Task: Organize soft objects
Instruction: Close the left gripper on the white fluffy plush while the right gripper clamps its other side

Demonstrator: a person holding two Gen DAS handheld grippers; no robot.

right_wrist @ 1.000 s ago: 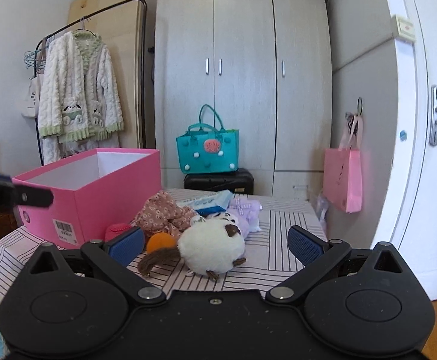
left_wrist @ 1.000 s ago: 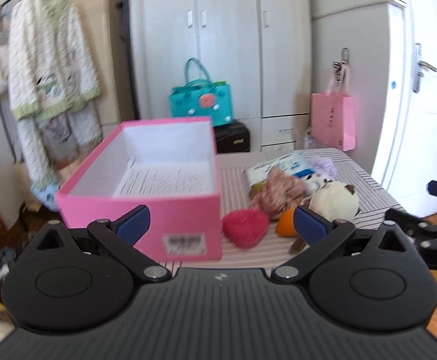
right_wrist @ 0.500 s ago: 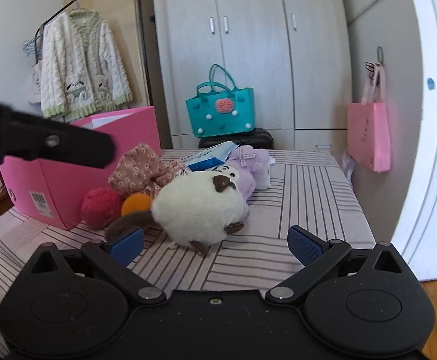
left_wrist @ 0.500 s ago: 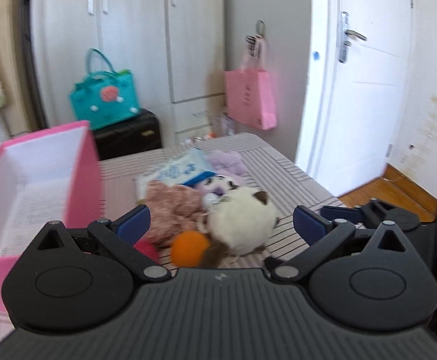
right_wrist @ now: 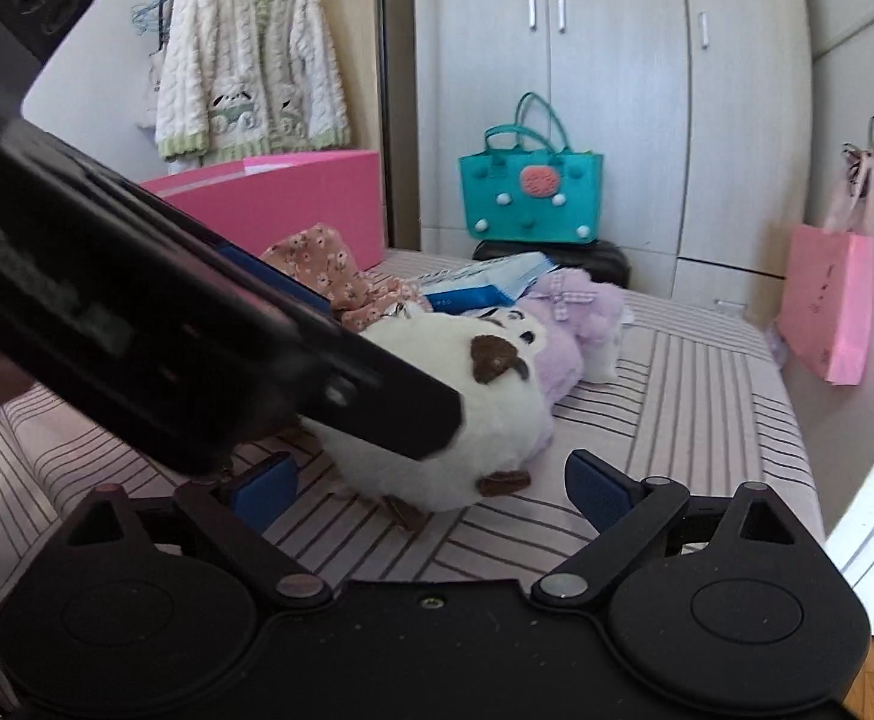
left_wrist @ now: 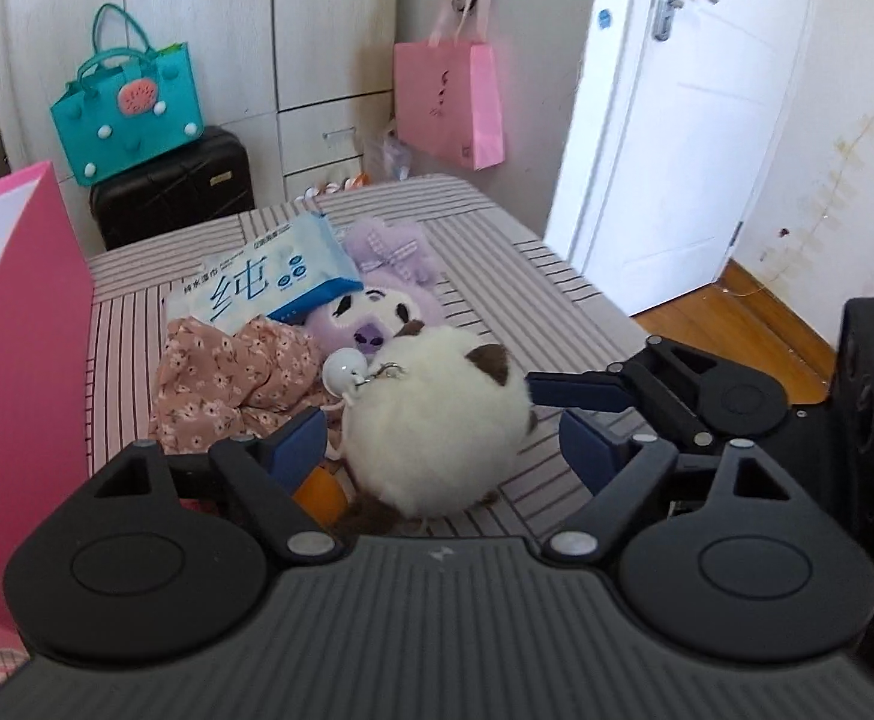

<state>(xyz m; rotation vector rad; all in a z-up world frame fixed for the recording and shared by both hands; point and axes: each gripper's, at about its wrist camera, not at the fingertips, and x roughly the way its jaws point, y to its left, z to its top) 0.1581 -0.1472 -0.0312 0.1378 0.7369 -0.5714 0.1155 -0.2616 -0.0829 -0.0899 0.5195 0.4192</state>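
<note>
From the left we see the pink box (left_wrist: pixel 11 324), then our left hand-held gripper (left_wrist: pixel 442 444), jaws closing around the white plush toy (left_wrist: pixel 437 420) on the striped tabletop (left_wrist: pixel 532 288), not yet pressing. Our right hand-held gripper (right_wrist: pixel 431 480), also closing, straddles the toy.
</note>
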